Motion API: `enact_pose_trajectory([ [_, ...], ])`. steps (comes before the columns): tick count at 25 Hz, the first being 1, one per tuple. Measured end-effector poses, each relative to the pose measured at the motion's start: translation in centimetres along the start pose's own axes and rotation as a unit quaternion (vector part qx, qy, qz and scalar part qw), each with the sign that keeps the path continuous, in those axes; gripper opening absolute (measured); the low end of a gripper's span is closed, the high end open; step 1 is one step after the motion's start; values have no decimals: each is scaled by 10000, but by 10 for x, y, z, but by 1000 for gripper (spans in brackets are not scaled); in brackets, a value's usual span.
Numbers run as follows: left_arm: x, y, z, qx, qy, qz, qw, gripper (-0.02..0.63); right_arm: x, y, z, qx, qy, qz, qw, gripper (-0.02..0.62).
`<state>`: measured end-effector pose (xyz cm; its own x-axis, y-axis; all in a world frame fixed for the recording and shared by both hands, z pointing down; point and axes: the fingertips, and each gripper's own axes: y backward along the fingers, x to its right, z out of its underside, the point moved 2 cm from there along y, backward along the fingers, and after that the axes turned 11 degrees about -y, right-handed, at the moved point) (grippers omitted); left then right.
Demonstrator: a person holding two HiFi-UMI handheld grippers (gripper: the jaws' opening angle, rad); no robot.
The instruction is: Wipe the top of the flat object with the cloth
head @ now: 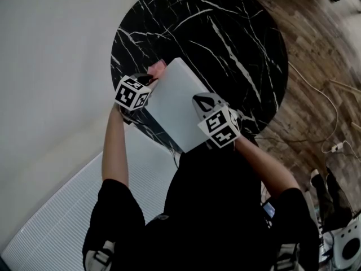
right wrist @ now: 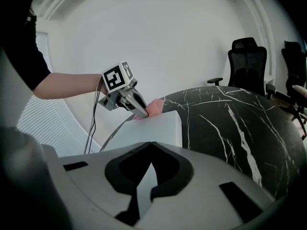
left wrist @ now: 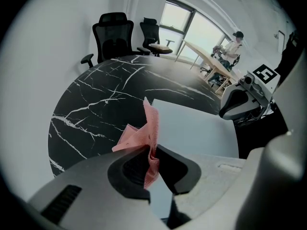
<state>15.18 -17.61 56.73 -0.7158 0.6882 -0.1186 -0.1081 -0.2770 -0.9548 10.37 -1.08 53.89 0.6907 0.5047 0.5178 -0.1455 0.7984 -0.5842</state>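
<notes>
An office: black swivel chairs [left wrist: 112, 32], a long desk [left wrist: 207, 57] by the window [left wrist: 178, 18].

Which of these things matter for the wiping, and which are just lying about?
Job: pink cloth, pinched in left gripper; white flat rectangular slab; shut right gripper; round black marble table beneath.
Lying about: black office chairs; white cable on wooden floor.

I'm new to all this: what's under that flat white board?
The flat white board lies on the round black marble table, which shows past its far edges. Whatever is directly beneath the board is covered and cannot be seen.
</notes>
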Motion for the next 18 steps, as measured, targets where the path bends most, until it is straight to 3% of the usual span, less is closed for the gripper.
enact_pose_trajectory([
  [18, 1, -10, -42, 25, -138, -189, 9997, 29, 22, 22, 4, 82, -65, 70, 9999, -5],
])
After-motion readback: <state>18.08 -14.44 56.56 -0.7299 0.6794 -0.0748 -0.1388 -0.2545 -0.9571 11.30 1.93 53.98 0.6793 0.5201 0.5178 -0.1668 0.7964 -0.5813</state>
